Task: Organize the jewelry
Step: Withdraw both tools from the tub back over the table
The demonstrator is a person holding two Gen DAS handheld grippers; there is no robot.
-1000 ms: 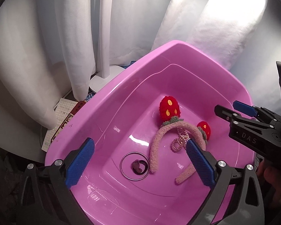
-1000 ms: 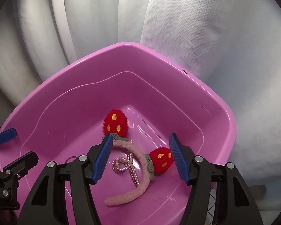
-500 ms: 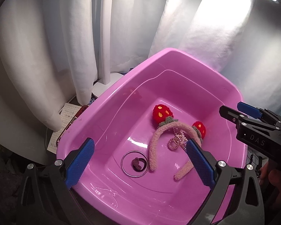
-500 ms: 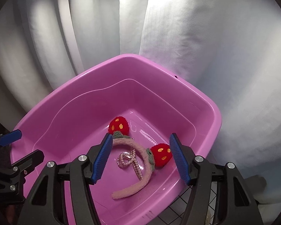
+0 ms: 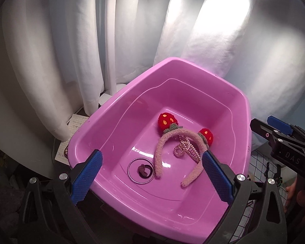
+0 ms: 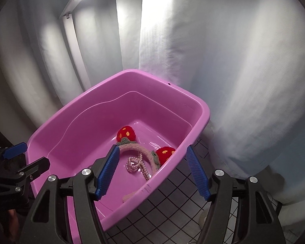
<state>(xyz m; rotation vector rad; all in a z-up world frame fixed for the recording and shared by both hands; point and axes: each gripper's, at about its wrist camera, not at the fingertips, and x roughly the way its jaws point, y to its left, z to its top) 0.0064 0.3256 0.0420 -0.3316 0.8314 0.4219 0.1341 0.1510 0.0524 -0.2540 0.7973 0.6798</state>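
A pink plastic tub point(image 5: 193, 93) point(image 6: 111, 118) holds a fuzzy pink headband point(image 5: 180, 132) point(image 6: 132, 146) with two red strawberries. Inside the band's arch lies a pearl hair piece point(image 5: 185, 148) point(image 6: 135, 162). To its left a thin ring point(image 5: 130, 164) lies around a dark hair tie point(image 5: 143, 168). My left gripper point(image 5: 150, 156) hangs open above the tub's near edge, holding nothing. My right gripper point(image 6: 152, 149) hovers over the tub's near right corner. Its jaws are opening, and nothing is between them. Each gripper shows at the edge of the other's view.
White curtains hang behind the tub. A white lamp pole point(image 5: 110, 50) with a round base stands at the back left, with papers point(image 5: 75, 124) on the floor beside it. A black grid mat point(image 6: 172, 203) lies under the tub. A hand point(image 5: 292, 191) holds the right gripper.
Both grippers have pulled back and up from the tub, which now looks smaller and farther. The right jaws stand slightly wider. The items in the tub have not moved.
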